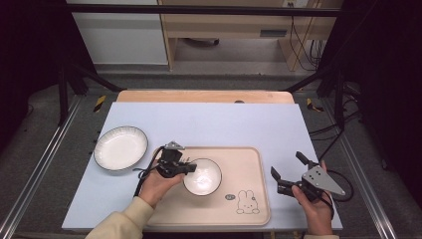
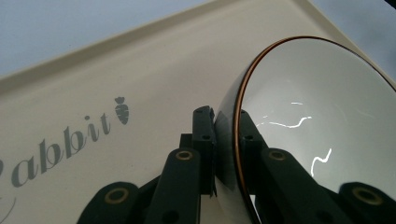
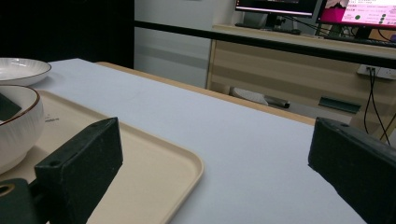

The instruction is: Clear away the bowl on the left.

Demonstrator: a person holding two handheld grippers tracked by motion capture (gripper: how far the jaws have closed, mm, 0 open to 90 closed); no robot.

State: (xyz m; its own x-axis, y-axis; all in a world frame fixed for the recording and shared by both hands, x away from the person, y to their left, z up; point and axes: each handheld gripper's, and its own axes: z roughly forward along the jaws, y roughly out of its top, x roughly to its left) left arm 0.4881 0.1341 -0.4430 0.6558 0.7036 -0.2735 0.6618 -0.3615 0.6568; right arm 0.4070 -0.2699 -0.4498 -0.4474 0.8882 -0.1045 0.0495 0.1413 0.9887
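Step in hand, I judge: left gripper (image 1: 185, 167) jaws clamp bowl (image 1: 203, 177) rim on tray (image 1: 249, 209); right gripper (image 1: 288, 172) jaws wide, empty; next, a level lift.

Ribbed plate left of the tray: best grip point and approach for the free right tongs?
Probably the raised rim of the ribbed plate, on its tray-facing edge, one jaw inside and one outside. It lies flat and shallow. The right tongs are open; the left tongs pinch the bowl likewise.
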